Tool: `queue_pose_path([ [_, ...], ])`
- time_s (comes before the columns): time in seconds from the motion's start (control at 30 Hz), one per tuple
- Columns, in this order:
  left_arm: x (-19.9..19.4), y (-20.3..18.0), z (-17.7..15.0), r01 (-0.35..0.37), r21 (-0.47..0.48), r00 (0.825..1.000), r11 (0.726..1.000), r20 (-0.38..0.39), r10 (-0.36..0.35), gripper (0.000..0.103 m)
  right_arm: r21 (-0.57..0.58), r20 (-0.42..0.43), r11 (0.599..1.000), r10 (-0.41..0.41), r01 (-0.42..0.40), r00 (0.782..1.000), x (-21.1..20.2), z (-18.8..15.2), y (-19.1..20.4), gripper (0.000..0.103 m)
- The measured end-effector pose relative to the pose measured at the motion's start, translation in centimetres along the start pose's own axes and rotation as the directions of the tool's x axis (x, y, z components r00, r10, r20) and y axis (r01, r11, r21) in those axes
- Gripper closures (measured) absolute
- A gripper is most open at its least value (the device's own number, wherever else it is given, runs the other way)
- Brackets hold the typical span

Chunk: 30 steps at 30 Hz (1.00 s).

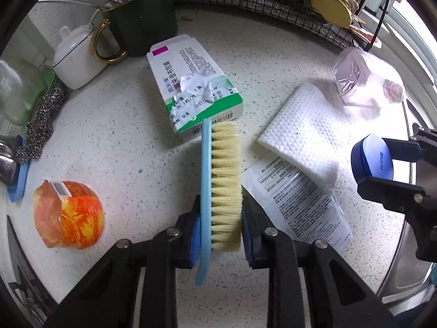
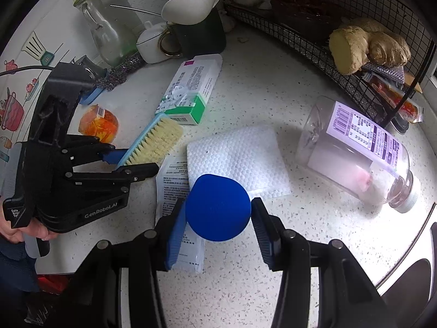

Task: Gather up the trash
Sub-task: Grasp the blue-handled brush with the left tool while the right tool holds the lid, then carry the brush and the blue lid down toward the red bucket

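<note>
On the far left of the speckled counter point(image 1: 123, 150), a steel scouring pad point(image 1: 41, 125) sits by a white lidded pot point(image 1: 79, 57), and nearer the edge lies an orange wrapped packet point(image 1: 68, 214). Behind them stands a dark mug point(image 1: 144, 27) with a gold handle, stuffed with spoons.

Next along, the left gripper point(image 1: 218, 216) points steeply down and is closed to a narrow gap on a scrubbing brush point(image 1: 221, 180): one pad presses the pale blue back, the other the cream bristles. The brush's far end reaches the corner of a green and white medicine box point(image 1: 191, 82), which lies flat with a torn label on top.

To the right of the brush, a printed white sachet point(image 1: 297, 205) lies flat, partly tucked under a folded white dimpled cloth point(image 1: 303, 134). From the right wrist view, the right gripper point(image 2: 217, 213) sits above the sachet, part-open around a round blue lid point(image 2: 218, 207); its pads stand at either side of the lid and appear to hold it, though I cannot see the contact clearly.

Further right, a clear plastic bottle point(image 2: 355, 150) with a purple label lies on its side, well apart from both grippers. Behind it, a black wire basket point(image 2: 300, 35) holds a knob of ginger point(image 2: 368, 46). A steel sink rim point(image 1: 404, 268) curves along the right edge.
</note>
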<state>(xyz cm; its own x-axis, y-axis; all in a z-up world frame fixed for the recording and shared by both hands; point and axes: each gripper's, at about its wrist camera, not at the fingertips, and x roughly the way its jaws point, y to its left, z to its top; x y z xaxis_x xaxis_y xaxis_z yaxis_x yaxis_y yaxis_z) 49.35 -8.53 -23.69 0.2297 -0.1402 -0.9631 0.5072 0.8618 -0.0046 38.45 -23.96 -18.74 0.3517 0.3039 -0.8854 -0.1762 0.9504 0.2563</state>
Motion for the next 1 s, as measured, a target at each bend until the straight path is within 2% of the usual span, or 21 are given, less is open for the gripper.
queue_pose_path([
  [0.33, -4.3, 0.4, -4.1, 0.003, 0.008, 0.999, 1.000, 0.033, -0.004, 0.080, -0.013, 0.018, 1.000, -0.007, 0.008, 1.000, -1.9, -2.1, 2.1, 0.058],
  [0.73, -10.6, -0.5, -14.8, -0.011, -0.003, 0.998, 1.000, 0.060, 0.011, 0.080, -0.071, 0.032, 0.997, -0.016, 0.018, 0.999, -4.2, -7.0, 8.5, 0.058],
  [1.0, -14.8, -1.1, -22.8, -0.017, -0.026, 0.995, 1.000, 0.098, 0.020, 0.080, -0.088, 0.043, 0.996, -0.007, 0.010, 0.999, -5.9, -12.6, 13.5, 0.058],
])
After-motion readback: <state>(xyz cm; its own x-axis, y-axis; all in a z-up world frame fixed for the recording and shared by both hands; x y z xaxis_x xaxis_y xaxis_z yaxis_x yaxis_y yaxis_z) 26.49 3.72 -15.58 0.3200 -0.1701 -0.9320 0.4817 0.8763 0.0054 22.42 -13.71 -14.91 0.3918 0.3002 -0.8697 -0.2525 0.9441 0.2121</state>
